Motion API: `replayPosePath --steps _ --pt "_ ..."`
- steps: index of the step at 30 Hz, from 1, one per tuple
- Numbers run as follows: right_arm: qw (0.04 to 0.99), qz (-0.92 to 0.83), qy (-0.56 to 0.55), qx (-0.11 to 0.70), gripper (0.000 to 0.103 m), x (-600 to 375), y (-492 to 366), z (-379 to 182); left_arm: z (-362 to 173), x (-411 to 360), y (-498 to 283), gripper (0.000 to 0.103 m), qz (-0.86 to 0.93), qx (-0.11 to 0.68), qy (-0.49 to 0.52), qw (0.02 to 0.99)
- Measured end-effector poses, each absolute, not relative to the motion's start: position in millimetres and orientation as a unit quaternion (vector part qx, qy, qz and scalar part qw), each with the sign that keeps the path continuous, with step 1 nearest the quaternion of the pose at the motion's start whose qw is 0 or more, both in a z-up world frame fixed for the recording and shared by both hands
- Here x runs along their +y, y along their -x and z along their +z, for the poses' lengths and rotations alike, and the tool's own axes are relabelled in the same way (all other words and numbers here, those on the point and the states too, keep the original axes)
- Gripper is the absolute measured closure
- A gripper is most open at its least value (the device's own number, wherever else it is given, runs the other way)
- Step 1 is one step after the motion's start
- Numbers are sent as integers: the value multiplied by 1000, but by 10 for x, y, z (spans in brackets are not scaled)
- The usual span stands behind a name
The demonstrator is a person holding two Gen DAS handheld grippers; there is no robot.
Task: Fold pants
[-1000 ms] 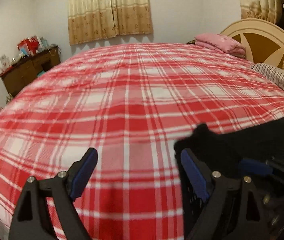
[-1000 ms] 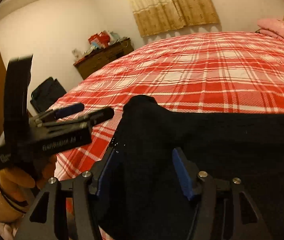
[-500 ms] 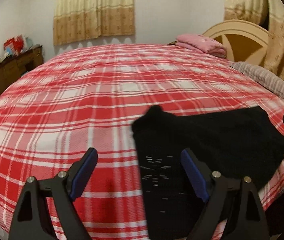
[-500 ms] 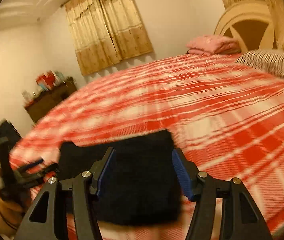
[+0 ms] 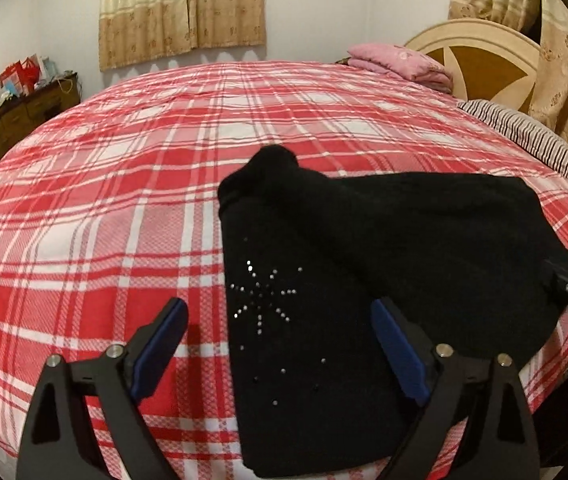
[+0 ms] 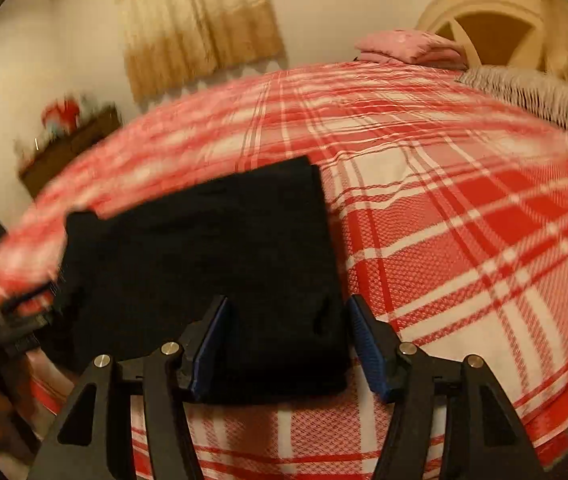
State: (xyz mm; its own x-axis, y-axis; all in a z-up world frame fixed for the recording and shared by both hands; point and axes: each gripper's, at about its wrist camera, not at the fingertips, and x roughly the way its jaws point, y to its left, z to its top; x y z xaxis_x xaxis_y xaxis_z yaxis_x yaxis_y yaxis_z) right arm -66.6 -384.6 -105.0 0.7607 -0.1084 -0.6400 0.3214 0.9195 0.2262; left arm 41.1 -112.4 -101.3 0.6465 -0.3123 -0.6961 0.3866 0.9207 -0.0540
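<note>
Now that right gripper has let go, black pants lie folded on plaid bedspread; left gripper likewise wide open, empty; fold nearly done.

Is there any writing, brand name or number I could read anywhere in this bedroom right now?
None can be read.
Red cards on the dresser: too small to tell whether they carry print.
Black pants: only a rhinestone starburst, no letters.
Pink folded bedding: faint pattern, no words.

Both grippers hover low, jaws spread wide: left gripper level, right gripper blurred, nothing clamped.
</note>
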Motion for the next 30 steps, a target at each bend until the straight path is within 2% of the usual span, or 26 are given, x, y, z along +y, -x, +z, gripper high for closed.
replayPosePath --steps 8,16,24,30 --pt "928 -131 -104 333 32 -3645 633 -1083 -963 -1058 -295 8 -195 390 -40 899" --pt "925 -117 -190 309 32 -3808 770 -913 -829 -945 -168 8 -185 368 -42 910" --pt "942 -122 -163 266 32 -3766 931 -648 -824 -923 -164 8 -185 365 -43 911" --pt "933 -127 -188 278 32 -3924 850 -748 -868 -956 -208 8 -207 375 -29 903"
